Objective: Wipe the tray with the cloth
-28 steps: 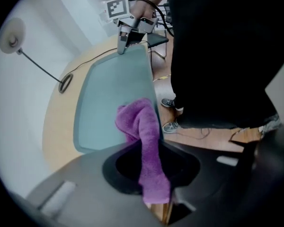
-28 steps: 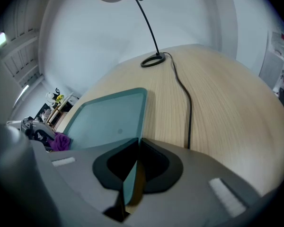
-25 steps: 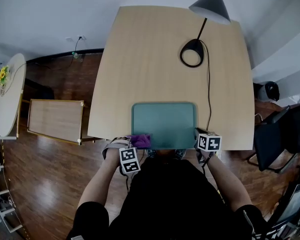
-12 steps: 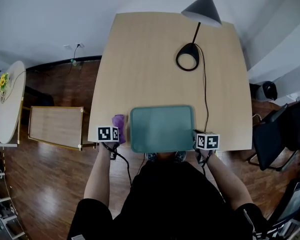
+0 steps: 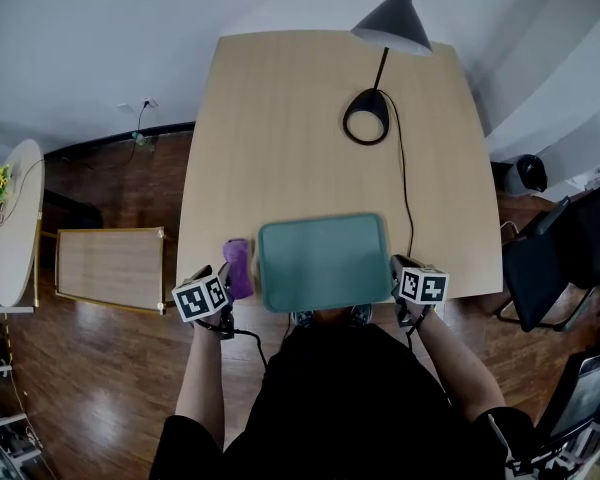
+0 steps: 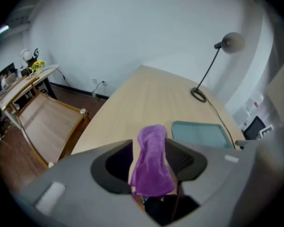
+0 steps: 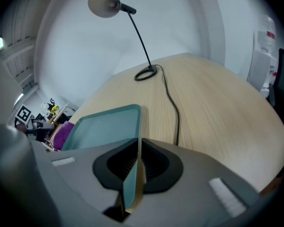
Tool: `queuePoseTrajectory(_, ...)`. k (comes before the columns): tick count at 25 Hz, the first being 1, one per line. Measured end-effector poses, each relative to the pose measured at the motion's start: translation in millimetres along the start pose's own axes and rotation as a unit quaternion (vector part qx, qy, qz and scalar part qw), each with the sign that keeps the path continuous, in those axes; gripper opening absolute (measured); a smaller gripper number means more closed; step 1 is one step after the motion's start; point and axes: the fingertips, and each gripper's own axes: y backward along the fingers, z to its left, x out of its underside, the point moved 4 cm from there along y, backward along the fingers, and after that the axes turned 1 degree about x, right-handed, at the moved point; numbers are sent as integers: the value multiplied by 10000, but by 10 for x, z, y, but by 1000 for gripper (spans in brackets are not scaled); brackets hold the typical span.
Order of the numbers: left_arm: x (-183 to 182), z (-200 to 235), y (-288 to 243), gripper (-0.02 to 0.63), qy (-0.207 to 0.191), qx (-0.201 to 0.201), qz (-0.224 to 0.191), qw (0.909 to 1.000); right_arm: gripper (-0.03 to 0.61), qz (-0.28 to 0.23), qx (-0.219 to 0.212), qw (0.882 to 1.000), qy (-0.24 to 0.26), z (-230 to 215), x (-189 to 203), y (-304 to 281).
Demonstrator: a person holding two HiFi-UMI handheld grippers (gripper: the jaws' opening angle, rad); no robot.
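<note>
Purple cloth (image 5: 238, 266) now lies on the table (image 5: 300, 118), just beside the left side of the tray (image 5: 323, 260) and not on it; you cannot tell from above if the two touch. A second ago you had the cloth at the tray's near left corner. Since then you have carried it round to the left side, and your left gripper (image 6: 150, 165) has just been opening its jaws. They now stand wide apart. The cloth is between them, but there is a dark gap on one side of it, so the pads are not squeezing it. You have let it go. Your right gripper (image 7: 132, 176) keeps to its job: its jaws are closed tight on the tray's right rim, and the thin green edge runs straight in between them. The tray sits at the near edge of the table, right in front of you, about where it was before. What does this mean? It looks like the wiping is done, or at least has stopped, because the cloth is off the tray and nothing grips it. If you are done, draw the left gripper back gently so it does not drag the cloth along. If some of the tray still needs a wipe, you must close on the cloth again first.
</note>
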Motion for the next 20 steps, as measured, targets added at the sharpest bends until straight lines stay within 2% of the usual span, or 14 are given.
queuePoseTrajectory(2, -97, -82, 139, 230, -191, 31, -301, 9994, 25, -254, 69, 9996, -92, 4, -156, 104)
queuePoseTrajectory(5, -316, -325, 321, 223, -856, 279, -782, 9929, 25, -810, 66, 9962, -303, 116, -441, 296)
queuePoseTrajectory(7, -502, -547, 415, 205, -1314, 626, -1192, 9821, 25, -1274, 44, 9913, -328, 271, -698, 412)
queuePoseTrajectory(10, -631, -879, 598, 152, -1417, 1123, -1789, 9671, 25, -1807, -148, 9834, -78, 593, -1067, 545)
queuePoseTrajectory(12, -580, -1172, 701, 126, -1419, 1518, -1972, 9581, 25, -2105, -265, 9772, 122, 790, -1186, 749)
queuePoseTrajectory(15, -446, -1684, 808, 124, -1712, 2023, -2077, 9416, 25, -2580, -364, 9646, 400, 953, -1188, 1214)
queuePoseTrajectory(20, -323, -2168, 1236, 124, -2215, 1981, -2581, 9193, 25, -3279, -656, 9368, 1030, 1157, -1094, 1859)
